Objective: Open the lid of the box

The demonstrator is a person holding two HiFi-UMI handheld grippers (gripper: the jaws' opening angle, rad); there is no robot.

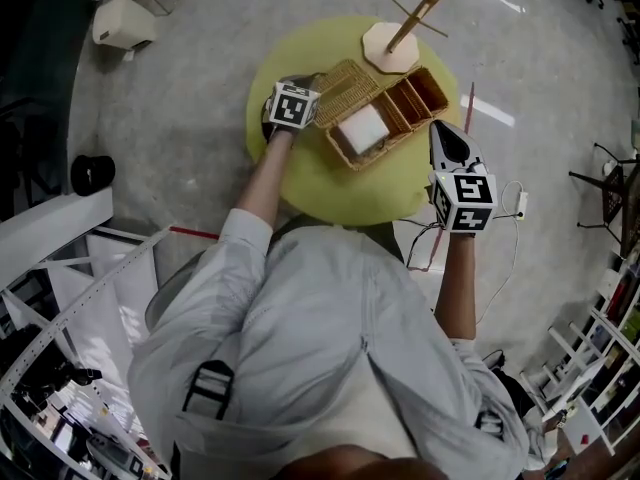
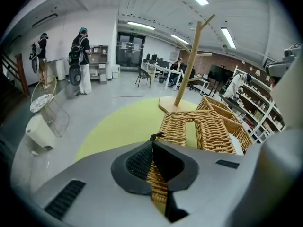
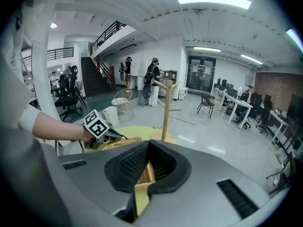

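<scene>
A wicker box [image 1: 405,108] lies on a round yellow table [image 1: 330,183]. Its woven lid [image 1: 345,90] is swung up and back on the left side. A white block [image 1: 362,128] sits in the uncovered compartment. My left gripper [image 1: 316,90] is at the lid's outer edge. In the left gripper view the lid [image 2: 189,126] stretches away from the left gripper [image 2: 152,141], whose jaws are shut on a small black loop [image 2: 157,136] at that edge. My right gripper [image 1: 437,126] hovers by the box's right end, shut and holding nothing. In the right gripper view, wicker [image 3: 142,178] shows behind its tips [image 3: 147,143].
A wooden branch stand [image 1: 405,33] rises on the table behind the box, close to the raised lid. On the floor are a white bin [image 1: 122,20], a black round object [image 1: 92,173] and a cable [image 1: 515,208]. White shelving [image 1: 60,268] stands at the left.
</scene>
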